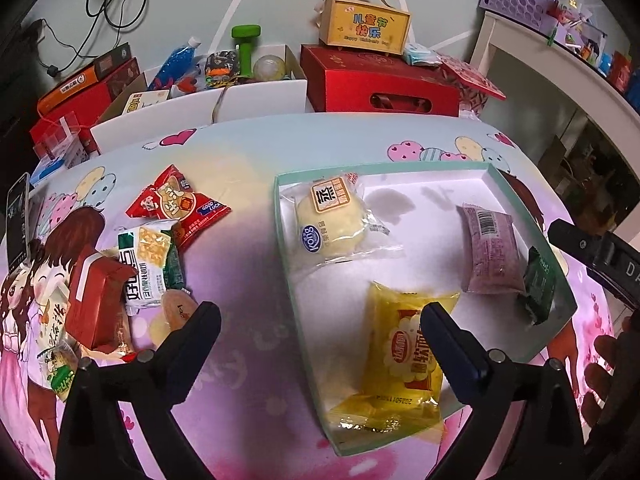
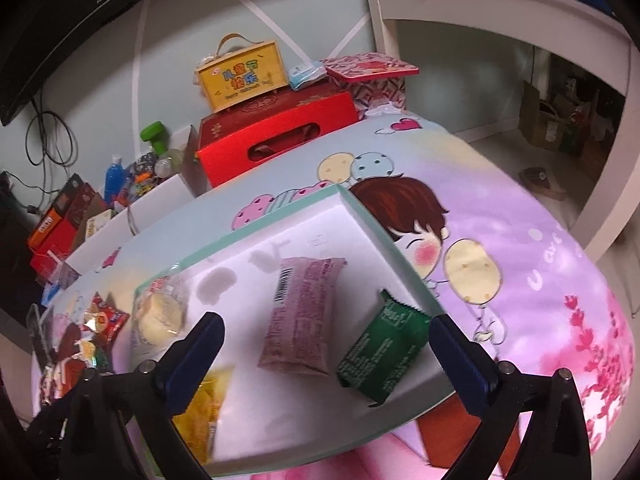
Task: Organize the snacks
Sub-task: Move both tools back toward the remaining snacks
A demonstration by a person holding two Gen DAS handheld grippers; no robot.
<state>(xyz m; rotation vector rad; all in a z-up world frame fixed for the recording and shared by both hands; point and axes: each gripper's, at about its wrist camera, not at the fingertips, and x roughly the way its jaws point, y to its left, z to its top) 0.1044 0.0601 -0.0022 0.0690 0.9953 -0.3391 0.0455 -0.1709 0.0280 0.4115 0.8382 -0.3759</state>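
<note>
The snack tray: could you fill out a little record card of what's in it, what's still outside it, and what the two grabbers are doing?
Tray: shallow white box with a green rim
Inside: pale bun, yellow packet, purple packet, green packet
Outside: red packet and a pile of other snacks on the tablecloth
Left gripper: open, empty
Right gripper: open, empty, over the tray
</note>
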